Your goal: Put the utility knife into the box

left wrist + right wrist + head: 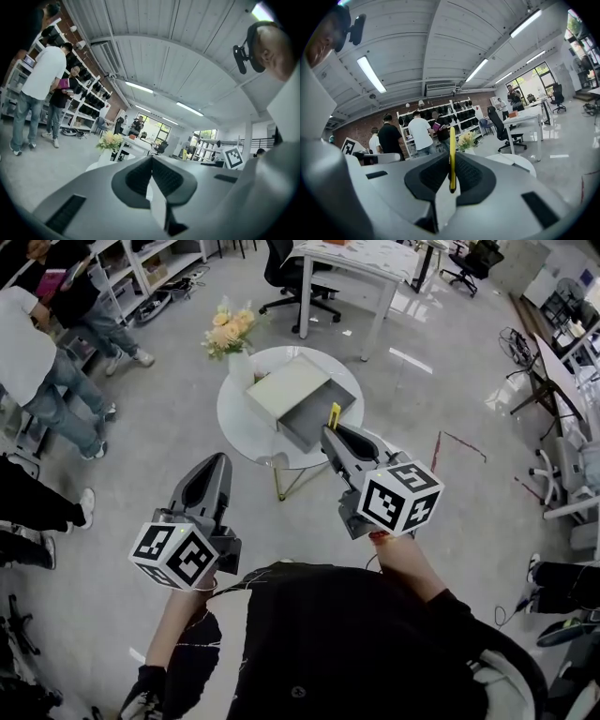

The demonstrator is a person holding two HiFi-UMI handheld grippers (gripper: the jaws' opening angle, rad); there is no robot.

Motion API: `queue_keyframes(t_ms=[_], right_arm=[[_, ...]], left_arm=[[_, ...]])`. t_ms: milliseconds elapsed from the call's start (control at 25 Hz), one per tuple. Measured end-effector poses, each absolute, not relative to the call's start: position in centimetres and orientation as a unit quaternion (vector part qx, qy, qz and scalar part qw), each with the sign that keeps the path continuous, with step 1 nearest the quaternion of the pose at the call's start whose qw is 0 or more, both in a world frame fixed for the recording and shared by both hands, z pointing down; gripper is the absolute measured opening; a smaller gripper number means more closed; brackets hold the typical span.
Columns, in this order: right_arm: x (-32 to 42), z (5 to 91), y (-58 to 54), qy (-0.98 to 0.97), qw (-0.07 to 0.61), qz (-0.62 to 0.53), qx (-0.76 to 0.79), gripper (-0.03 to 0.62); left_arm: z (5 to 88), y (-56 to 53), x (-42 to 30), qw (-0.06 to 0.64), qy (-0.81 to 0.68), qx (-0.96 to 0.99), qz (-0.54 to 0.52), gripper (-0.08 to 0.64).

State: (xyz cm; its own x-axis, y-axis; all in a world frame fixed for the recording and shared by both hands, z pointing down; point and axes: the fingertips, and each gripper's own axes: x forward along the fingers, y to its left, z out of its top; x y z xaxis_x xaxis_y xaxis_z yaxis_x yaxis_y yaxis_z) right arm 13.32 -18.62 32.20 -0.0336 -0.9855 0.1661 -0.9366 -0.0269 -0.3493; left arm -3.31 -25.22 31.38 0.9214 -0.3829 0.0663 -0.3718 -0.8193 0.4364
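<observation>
Hides the lower end of the utility knife [452, 140] between the pads of the right gripper [330, 432], clenched on it from both sides. Leaves the blade and any slider impossible to make out. Shows it edge-on in the right gripper view: only a thin yellow strip, darker at the bottom where the pads take it. Reads in the head view as a small yellow tab [335, 414], the rest covered by the gripper's grey body.

Stands upright in the right gripper view, long axis in line with the slit between the jaws, free end rising above them. Pokes past the jaw tips in the head view, over the near right edge of the round white tabletop [234, 427], just beside the near corner of the box [300, 399].

Sits open, that grey-green box, from the middle of the tabletop to its right edge. Cuts off the tabletop's near right rim behind the right gripper. Keeps flowers [230, 331] at the far left edge.

Hangs off the tabletop over the floor [141, 456], the left gripper [152, 161], pinched shut with nothing between the pads.
</observation>
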Motion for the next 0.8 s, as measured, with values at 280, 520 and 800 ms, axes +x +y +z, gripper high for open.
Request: queue_keyframes(t_ms=[280,520,800], right_arm=[[16.0,34.2,-18.5,0.675,0.069,-0.208,-0.705,0.046],[18.5,36.3,-20.4,0.674,0.064,-0.238,-0.697,0.046],[21.9,38.5,-24.4,0.694,0.039,-0.279,-0.662,0.046]], left_arm=[[32.8,-26.3,-2.0,0.235,-0.205,0.950,0.005,0.011],[33.4,-28.2,-1.2,0.219,-0.229,0.948,0.011,0.011],[35.2,-31.7,-0.9,0.229,-0.302,0.925,0.013,0.011]])
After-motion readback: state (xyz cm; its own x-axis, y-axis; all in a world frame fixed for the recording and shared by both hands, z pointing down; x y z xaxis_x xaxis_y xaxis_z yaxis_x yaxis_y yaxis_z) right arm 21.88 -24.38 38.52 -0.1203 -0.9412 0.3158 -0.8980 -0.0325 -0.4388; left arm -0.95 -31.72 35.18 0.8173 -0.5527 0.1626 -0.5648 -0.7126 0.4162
